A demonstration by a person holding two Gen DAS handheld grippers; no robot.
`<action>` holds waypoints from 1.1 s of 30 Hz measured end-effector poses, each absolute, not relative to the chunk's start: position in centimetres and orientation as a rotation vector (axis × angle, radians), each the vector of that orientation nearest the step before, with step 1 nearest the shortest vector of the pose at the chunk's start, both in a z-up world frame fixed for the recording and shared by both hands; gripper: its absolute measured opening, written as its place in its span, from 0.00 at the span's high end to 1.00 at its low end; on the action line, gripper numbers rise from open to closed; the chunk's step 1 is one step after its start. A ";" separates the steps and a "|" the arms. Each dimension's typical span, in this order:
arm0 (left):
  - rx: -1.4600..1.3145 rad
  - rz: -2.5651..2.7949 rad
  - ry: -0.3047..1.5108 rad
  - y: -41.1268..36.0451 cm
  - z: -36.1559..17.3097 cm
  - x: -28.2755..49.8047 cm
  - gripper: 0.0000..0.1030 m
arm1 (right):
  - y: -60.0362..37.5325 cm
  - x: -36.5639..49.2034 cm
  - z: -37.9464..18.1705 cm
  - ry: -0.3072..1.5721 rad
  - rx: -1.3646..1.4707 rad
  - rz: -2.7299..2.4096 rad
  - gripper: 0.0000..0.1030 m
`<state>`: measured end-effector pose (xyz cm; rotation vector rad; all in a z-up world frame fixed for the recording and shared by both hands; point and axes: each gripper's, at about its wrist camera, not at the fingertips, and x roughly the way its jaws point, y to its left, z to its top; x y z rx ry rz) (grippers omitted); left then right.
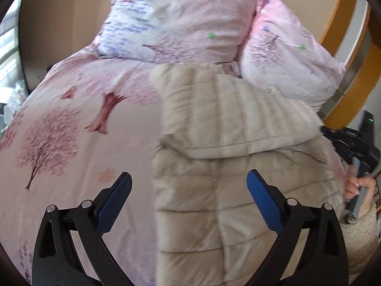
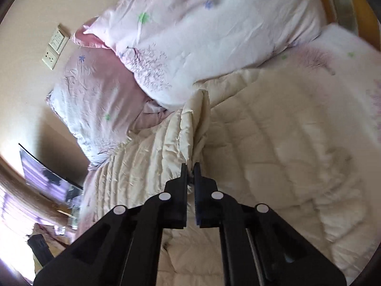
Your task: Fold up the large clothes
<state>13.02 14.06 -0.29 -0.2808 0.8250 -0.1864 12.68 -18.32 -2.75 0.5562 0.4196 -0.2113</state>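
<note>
Pink tree-print bed (image 1: pixel 83 124), two pillows (image 1: pixel 181 21) far, wall socket (image 2: pixel 53 47); my left tongs (image 1: pixel 189 181) wide over beige quilted jacket (image 1: pixel 238 190), right tongs (image 2: pixel 190 166) pinching, apparently, its fold.

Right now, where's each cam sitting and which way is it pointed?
Left wrist: on the left gripper, open above the beige quilted coat on the pink bedspread, facing the pillows; person's right hand at the edge.
Right wrist: on the right gripper, shut on a coat fold, facing the pillows and wall.
Shared: coat, pillows.
</note>
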 end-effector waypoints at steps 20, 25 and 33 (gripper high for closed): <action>-0.334 -0.297 0.904 16.5 -3.1 6.3 0.10 | -19.9 7.4 -4.8 0.568 0.461 -0.208 0.35; -0.358 -0.391 0.919 16.6 -3.8 2.9 0.11 | -21.9 -0.8 -5.5 0.605 0.417 -0.213 0.28; -0.387 -0.456 0.954 15.9 -4.5 0.6 0.24 | -27.4 -9.5 -9.6 0.722 0.567 -0.289 0.27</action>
